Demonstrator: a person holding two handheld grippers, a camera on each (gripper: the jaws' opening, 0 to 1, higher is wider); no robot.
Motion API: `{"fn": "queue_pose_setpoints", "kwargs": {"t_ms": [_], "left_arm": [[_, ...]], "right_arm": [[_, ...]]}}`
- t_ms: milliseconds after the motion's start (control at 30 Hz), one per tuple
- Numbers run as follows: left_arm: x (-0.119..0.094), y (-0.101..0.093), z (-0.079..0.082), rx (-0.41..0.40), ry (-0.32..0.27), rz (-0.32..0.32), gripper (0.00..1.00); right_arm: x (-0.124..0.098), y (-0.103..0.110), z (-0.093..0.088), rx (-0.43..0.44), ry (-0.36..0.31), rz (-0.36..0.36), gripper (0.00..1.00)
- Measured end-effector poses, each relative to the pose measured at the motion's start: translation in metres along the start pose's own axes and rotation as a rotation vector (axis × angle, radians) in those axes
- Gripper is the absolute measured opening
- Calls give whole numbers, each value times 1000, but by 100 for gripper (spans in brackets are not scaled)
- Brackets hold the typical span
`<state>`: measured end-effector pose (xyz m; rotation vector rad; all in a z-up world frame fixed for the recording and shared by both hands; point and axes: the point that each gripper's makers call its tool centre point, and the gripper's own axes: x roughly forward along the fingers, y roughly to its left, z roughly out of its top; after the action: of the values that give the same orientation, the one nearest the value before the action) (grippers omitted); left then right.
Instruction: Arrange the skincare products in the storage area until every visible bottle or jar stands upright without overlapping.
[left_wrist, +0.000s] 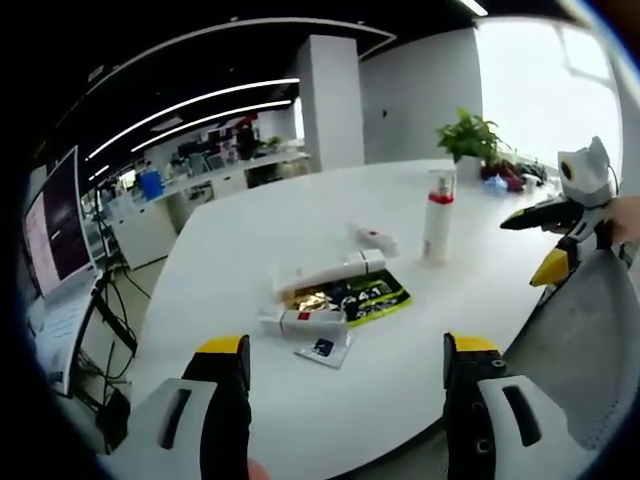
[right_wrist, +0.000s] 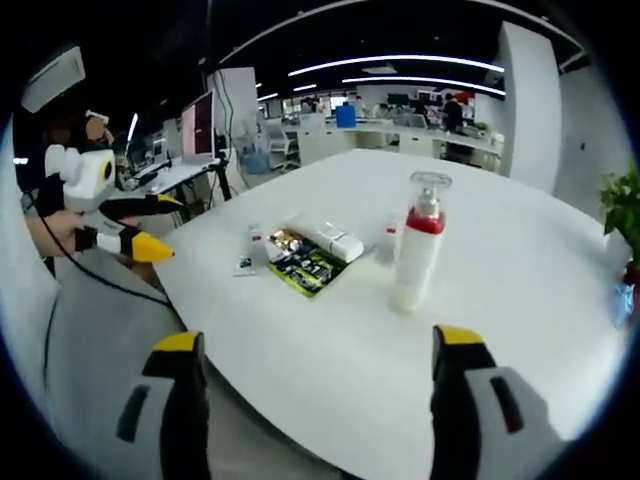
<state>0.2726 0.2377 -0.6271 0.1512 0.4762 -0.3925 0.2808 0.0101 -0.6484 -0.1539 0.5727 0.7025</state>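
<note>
A white pump bottle (left_wrist: 437, 215) (right_wrist: 417, 245) with a red band stands upright on the white table (left_wrist: 280, 210) (right_wrist: 500, 300). Left of it in the left gripper view, a small tube (left_wrist: 373, 237) (right_wrist: 388, 240), a long white tube (left_wrist: 335, 272) (right_wrist: 335, 238) and a small white box (left_wrist: 305, 321) (right_wrist: 257, 240) all lie flat. The long tube rests partly on a green-black packet (left_wrist: 368, 298) (right_wrist: 305, 265). My left gripper (left_wrist: 347, 350) (right_wrist: 165, 228) is open and empty, short of the table's near edge. My right gripper (right_wrist: 318, 350) (left_wrist: 552, 238) is open too, off the table's edge near the bottle.
A small sachet (left_wrist: 323, 347) (right_wrist: 243, 265) lies by the box, and something gold (left_wrist: 315, 298) sits by the packet. A potted plant (left_wrist: 468, 135) stands at the table's far side. A monitor (left_wrist: 55, 220) and desks fill the room behind.
</note>
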Motion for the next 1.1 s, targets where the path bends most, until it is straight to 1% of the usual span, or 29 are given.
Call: {"fn": "queue_pose_setpoints", "kwargs": {"t_ms": [133, 267, 400, 667, 733, 833, 900, 933, 1033, 1100], "left_arm": [[0, -1, 0, 9, 3, -6, 76], [1, -1, 0, 9, 3, -6, 76], [1, 0, 0, -1, 1, -4, 76], [1, 1, -1, -9, 3, -1, 76], [1, 1, -1, -12, 5, 1, 76], [2, 2, -2, -14, 9, 4, 76], [2, 2, -1, -15, 8, 4, 76], [2, 2, -1, -16, 8, 3, 76], [1, 3, -2, -17, 9, 7, 76], [1, 3, -2, -21, 11, 10, 76]], "right_arm": [[8, 2, 3, -17, 14, 20, 92], [17, 4, 10, -64, 31, 44, 89], [31, 7, 20, -118, 42, 78, 87], [61, 12, 43, -207, 40, 139, 84], [70, 13, 50, -224, 32, 156, 83], [91, 12, 57, -245, 38, 175, 79], [104, 10, 60, -259, 49, 188, 78], [107, 10, 60, -265, 50, 190, 78], [124, 9, 65, -295, 61, 208, 76], [136, 7, 68, -292, 64, 221, 75]]}}
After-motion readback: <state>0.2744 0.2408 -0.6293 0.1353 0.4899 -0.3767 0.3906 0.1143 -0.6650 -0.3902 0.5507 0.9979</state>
